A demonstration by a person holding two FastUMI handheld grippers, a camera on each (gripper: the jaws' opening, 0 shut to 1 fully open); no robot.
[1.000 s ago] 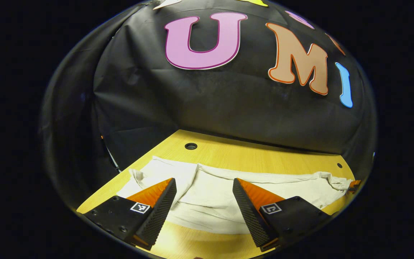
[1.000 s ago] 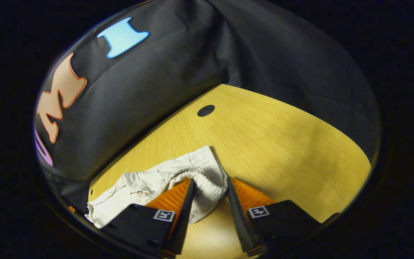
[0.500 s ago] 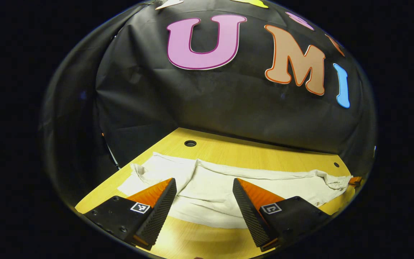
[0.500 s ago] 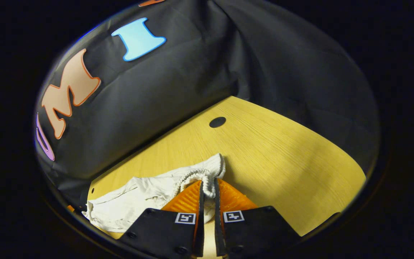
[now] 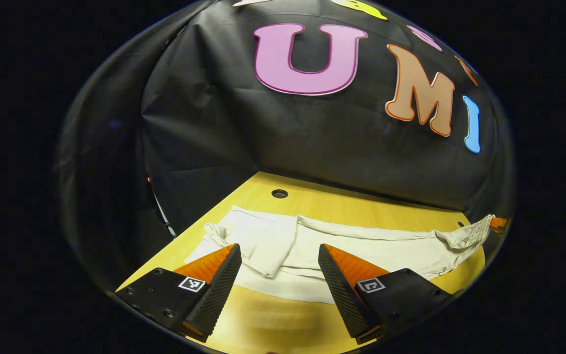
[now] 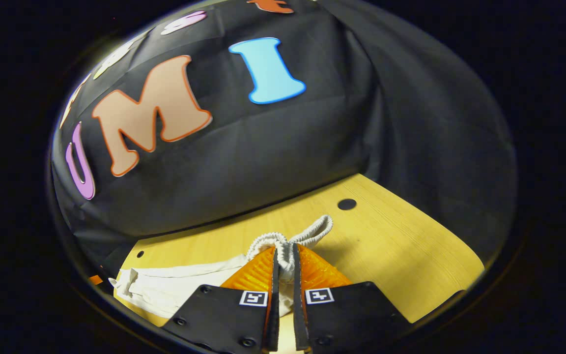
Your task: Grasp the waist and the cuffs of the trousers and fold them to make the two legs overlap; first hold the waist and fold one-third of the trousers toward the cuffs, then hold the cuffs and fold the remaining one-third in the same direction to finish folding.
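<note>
Cream trousers (image 5: 361, 246), waistband (image 6: 285, 246) pinched in right tongs (image 6: 283, 258); left tongs (image 5: 279, 260) spread.

A: What kind of place?
B: Recording booth, lab-style. Black cloth wall (image 5: 312, 142) wraps from 9 round to 3 o'clock.
A: Furniture?
B: One pale wood surface (image 6: 401, 246), cable hole (image 6: 347, 204) at 1 o'clock, another hole (image 5: 279, 193) at 12. Nothing homely.
</note>
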